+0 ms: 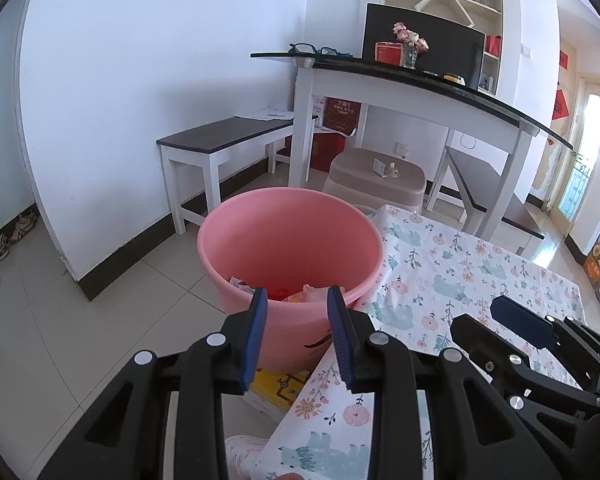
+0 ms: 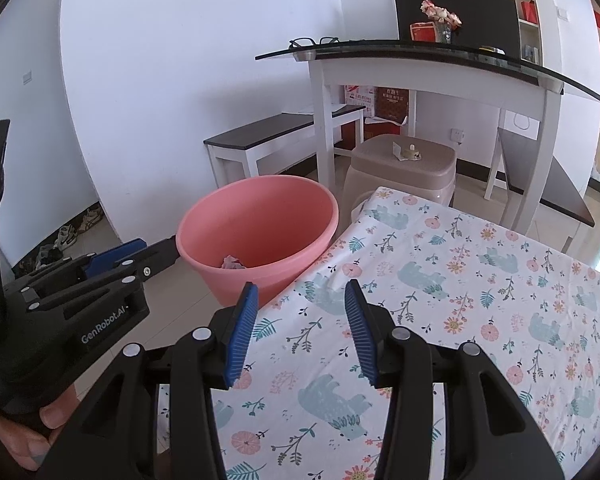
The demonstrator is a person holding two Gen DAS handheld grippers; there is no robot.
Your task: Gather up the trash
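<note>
Left gripper (image 1: 296, 300) low in the centre of the left wrist view, jaws released with nothing between the blue pads (image 1: 256, 336), aimed down over the near rim of a pink bucket (image 1: 252, 240). Bucket standing on the tiled floor (image 1: 80, 320), just beside the corner of a surface covered by a floral cloth (image 1: 460, 272), at the right of that frame. Crumpled trash (image 1: 300, 294) lying at the bottom of the bucket, partly hidden behind the pads: pinkish scraps, something red, something yellow. A yellow box (image 1: 280, 388) on the floor at the bucket's base, under the cloth's hanging edge. Right gripper (image 2: 302, 304) low in the centre of the right wrist view, jaws likewise released and empty, hovering over the cloth near its left edge. Left gripper also visible at the left of that frame, held by a hand (image 2: 40, 428) in the lower left corner. Farther back, a beige stool (image 2: 404, 168), a white bench (image 1: 220, 140) against the wall, and a glass-topped white table (image 2: 440, 68) in the upper right.
</note>
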